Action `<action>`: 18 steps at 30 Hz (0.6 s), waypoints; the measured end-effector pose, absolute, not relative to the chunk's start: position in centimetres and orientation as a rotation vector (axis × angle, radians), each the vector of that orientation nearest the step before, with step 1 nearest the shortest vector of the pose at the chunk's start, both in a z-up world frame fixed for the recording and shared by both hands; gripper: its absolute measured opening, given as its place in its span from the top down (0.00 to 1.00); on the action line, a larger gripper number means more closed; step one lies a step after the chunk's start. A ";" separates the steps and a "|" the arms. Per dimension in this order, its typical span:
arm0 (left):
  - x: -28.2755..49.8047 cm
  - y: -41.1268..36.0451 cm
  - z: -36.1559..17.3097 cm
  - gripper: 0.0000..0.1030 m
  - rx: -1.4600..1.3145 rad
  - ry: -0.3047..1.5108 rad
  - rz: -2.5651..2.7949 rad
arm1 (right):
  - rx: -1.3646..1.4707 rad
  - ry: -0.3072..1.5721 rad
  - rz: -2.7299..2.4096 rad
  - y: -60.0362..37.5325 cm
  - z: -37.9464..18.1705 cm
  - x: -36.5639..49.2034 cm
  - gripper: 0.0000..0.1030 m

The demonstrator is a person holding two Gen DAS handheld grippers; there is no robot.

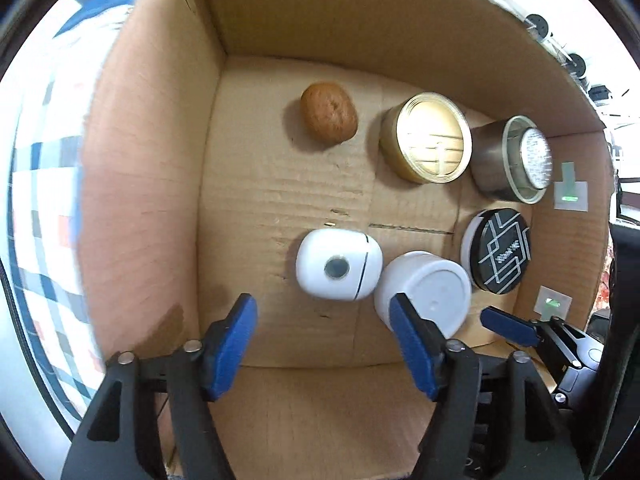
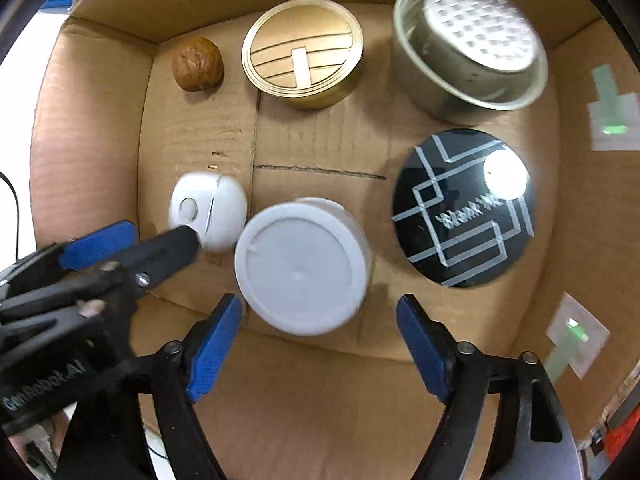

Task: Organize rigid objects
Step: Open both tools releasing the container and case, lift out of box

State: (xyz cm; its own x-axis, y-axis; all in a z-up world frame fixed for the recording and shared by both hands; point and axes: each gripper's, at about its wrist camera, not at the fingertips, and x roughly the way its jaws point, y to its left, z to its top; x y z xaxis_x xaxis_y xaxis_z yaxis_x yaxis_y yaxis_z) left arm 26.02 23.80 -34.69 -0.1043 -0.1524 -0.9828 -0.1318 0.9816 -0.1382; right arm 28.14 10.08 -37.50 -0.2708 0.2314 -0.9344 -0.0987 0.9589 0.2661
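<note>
A cardboard box holds several rigid objects. A walnut, a gold tin and a silver tin line its far side. Nearer lie a black patterned lid on a round tin, a white round jar and a white rounded case. My left gripper hangs open just short of the white case, its pads not touching it. My right gripper is open around the near edge of the white jar, pads apart from it. The left gripper's fingers reach in beside the case.
The box walls rise on all sides, close on the left and right. White tags with green lights stick to the right wall. A checked cloth lies outside the box on the left. Bare box floor lies between walnut and case.
</note>
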 end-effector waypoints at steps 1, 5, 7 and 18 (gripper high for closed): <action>25.8 23.7 -34.2 0.29 -0.214 1.670 -0.015 | 0.090 1.810 0.311 9.8 -37.0 28.0 0.17; 24.2 24.0 -32.1 0.20 -0.221 1.632 -0.010 | 0.073 1.769 0.286 8.0 -35.1 27.6 0.17; 23.5 24.0 -31.4 0.18 -0.218 1.624 -0.001 | 0.071 1.746 0.278 7.4 -33.9 27.4 0.17; 22.9 21.8 -26.0 0.00 -0.152 1.490 0.043 | 0.058 1.616 0.246 4.6 -27.1 25.1 0.00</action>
State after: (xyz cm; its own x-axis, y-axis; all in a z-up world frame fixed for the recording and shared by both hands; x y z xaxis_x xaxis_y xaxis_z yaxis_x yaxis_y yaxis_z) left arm 22.87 21.76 -26.05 0.0817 -0.0648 -0.9945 -0.1221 0.9897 -0.0745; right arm 25.07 4.62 -27.10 -0.0631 0.1877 -0.9802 -0.1130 0.9745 0.1939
